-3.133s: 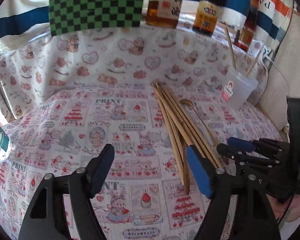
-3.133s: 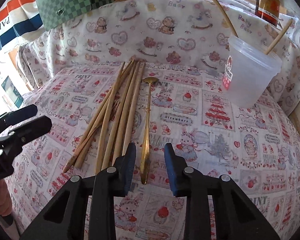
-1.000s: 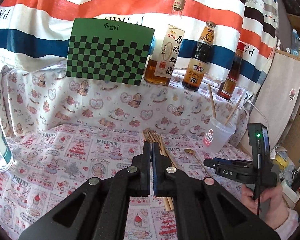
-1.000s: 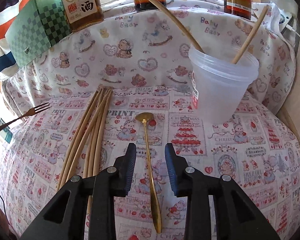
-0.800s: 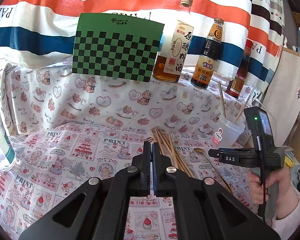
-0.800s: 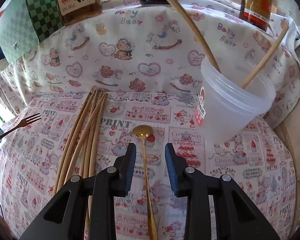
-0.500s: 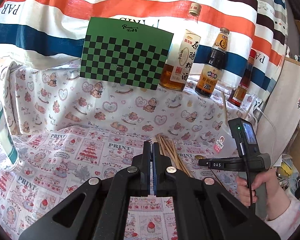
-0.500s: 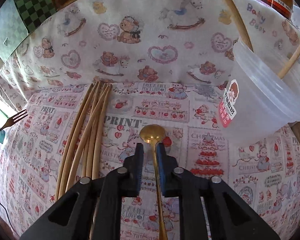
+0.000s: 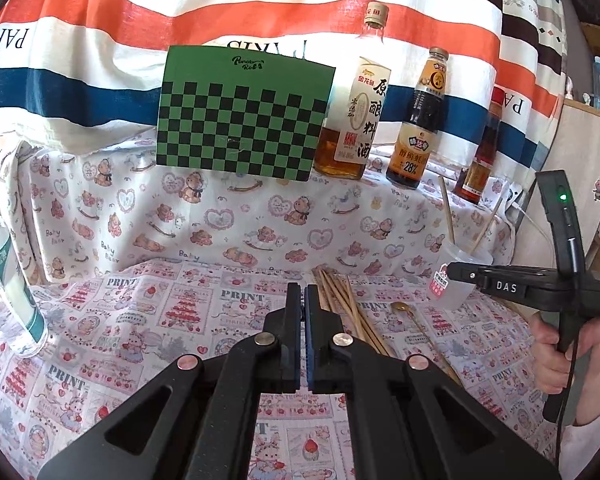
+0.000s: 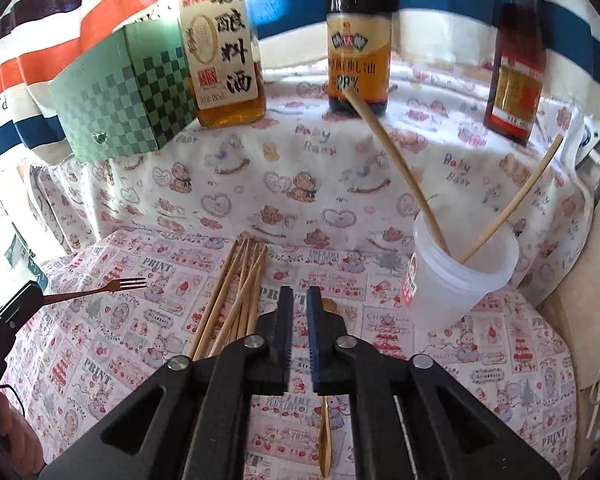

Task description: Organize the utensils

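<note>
My left claw is clamped on the fork. My right claw is opening, empty, above the spoon on the table. I'd drop lower and re-grip mid-handle before heading to the cup, far right.

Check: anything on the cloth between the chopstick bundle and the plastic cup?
Only the gold spoon, lying between chopsticks and cup; clearest in the left wrist view.

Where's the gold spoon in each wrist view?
Left wrist: gold spoon right of centre, lying beside the chopstick bundle.
Right wrist: gold spoon bottom centre, mostly hidden behind the right claw.
Shared landmark: the clear plastic cup.
</note>
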`<state>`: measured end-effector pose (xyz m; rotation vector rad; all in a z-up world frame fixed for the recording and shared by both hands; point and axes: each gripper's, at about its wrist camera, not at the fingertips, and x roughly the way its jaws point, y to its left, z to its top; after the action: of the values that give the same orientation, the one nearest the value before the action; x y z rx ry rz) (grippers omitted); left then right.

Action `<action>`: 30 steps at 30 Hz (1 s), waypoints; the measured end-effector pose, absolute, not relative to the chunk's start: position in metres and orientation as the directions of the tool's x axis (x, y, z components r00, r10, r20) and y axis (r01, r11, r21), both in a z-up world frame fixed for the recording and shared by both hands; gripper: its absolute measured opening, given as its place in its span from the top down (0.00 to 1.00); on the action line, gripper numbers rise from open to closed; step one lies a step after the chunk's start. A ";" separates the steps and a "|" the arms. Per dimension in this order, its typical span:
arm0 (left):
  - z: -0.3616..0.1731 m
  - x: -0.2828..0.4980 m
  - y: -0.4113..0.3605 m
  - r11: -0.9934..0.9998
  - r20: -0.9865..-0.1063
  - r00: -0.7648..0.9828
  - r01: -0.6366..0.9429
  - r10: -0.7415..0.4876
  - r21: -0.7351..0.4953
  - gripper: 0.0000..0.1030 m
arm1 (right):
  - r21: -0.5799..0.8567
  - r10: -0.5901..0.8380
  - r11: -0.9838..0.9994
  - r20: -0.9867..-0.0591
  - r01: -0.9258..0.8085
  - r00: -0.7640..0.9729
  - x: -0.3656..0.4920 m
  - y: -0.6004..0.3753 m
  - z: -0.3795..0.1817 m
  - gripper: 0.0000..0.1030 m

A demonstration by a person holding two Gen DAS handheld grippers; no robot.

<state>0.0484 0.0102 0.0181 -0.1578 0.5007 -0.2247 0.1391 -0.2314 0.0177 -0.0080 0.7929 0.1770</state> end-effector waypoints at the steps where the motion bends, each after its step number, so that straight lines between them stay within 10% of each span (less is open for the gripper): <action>1: 0.017 0.049 0.010 0.965 -0.457 0.855 0.170 -0.244 -0.198 1.00 | 0.074 0.151 0.987 -0.727 -0.141 0.670 0.145 -0.235 0.011 0.63; 30: 0.032 0.040 0.050 0.954 -0.352 0.920 0.065 -0.172 -0.294 1.00 | 0.023 0.068 0.995 -0.851 -0.093 0.521 0.227 -0.226 -0.065 0.71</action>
<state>0.0398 0.0503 0.0315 -0.2815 0.3845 -0.1235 0.2275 -0.2257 -0.0648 -0.0267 1.0177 0.0962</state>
